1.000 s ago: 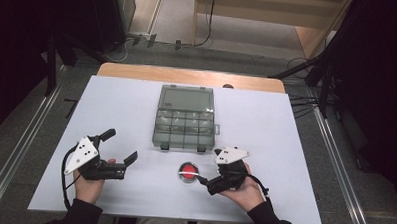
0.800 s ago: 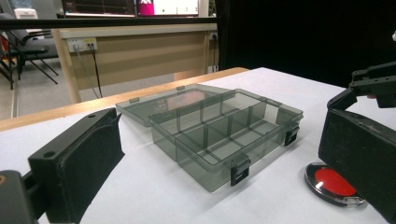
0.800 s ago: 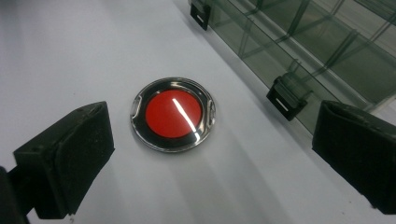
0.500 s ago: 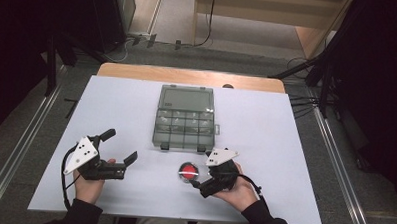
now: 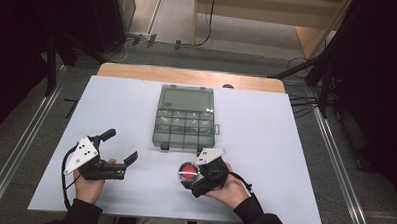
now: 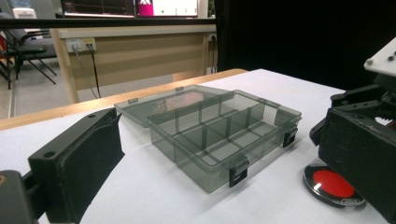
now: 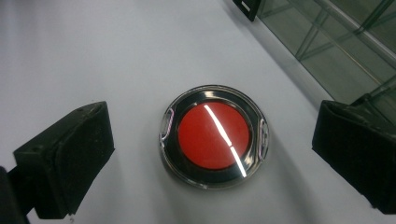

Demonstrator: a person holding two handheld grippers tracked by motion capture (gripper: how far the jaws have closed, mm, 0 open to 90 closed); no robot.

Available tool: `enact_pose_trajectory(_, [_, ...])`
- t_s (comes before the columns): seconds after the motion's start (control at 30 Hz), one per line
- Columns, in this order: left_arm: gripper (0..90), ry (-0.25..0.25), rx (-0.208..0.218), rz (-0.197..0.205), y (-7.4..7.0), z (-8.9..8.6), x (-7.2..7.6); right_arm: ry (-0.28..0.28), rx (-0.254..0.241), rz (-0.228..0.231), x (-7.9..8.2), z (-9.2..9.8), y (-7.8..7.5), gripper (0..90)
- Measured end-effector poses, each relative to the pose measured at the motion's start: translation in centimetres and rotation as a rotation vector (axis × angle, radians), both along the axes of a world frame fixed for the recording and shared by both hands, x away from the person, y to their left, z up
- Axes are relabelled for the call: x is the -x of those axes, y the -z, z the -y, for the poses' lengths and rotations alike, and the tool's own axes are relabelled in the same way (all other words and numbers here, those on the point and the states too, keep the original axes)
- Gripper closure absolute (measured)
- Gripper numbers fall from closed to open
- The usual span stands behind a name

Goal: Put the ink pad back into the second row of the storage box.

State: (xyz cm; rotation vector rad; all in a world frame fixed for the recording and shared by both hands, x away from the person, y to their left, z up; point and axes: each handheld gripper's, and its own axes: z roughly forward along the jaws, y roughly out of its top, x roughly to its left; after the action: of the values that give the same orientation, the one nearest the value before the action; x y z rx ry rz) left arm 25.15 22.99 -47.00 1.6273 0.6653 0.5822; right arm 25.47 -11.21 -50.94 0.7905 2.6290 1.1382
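A round red disc (image 5: 187,172) in a clear, black-rimmed case is seen lying flat on the white desk (image 5: 265,144), just in front of the near edge of a smoky transparent compartment box (image 5: 185,122). Being circular, the disc has no long axis; its red face is turned straight up. In the right gripper view the disc (image 7: 214,136) is framed between the two black jaws, which stand wide apart on either side of it without touching it. The two small clear tabs on the case rim are aligned roughly across the gap, one toward each jaw.

The right tool (image 5: 191,178) is held low over the disc in the high view, its jaws spread and nothing gripped. The disc is partly covered by it from above.

The left tool (image 5: 120,148) is held well apart from the disc, to the left of the box, with its jaws also spread and empty. In the left gripper view one jaw is seen at the lower left, and the disc (image 6: 332,184) appears at the lower right, partly beneath the right tool (image 6: 359,154).

The box (image 6: 219,135) is seen with its lid opened flat toward the far side of the desk, its long axis running away from the person. Two black latches are shown on its near wall. Its compartments appear unfilled.
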Motion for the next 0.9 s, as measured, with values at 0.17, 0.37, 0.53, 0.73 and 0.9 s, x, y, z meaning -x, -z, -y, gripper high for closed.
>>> enact_pose_trajectory(0.17, [0.0,-0.001,0.001,-0.002,0.01,-0.04,-0.01,-0.008,0.025,-0.006,-0.39,-0.57,0.39,1.3])
enact_pose_trajectory(0.37, [0.0,-0.001,0.001,-0.004,0.03,-0.04,-0.02,-0.004,0.027,-0.008,-0.60,-0.69,0.72,6.9])
enact_pose_trajectory(0.53, [0.0,-0.001,0.002,-0.004,0.03,-0.03,-0.02,-0.001,0.034,0.000,-0.54,-0.83,0.85,14.0])
enact_pose_trajectory(0.73, [0.0,0.000,0.002,-0.004,0.03,-0.05,-0.02,-0.006,0.036,-0.012,-0.49,-0.95,1.00,20.1])
enact_pose_trajectory(0.9, [0.0,0.000,0.002,-0.006,0.02,-0.08,-0.01,-0.013,0.038,-0.005,-0.47,-0.92,0.97,25.3])
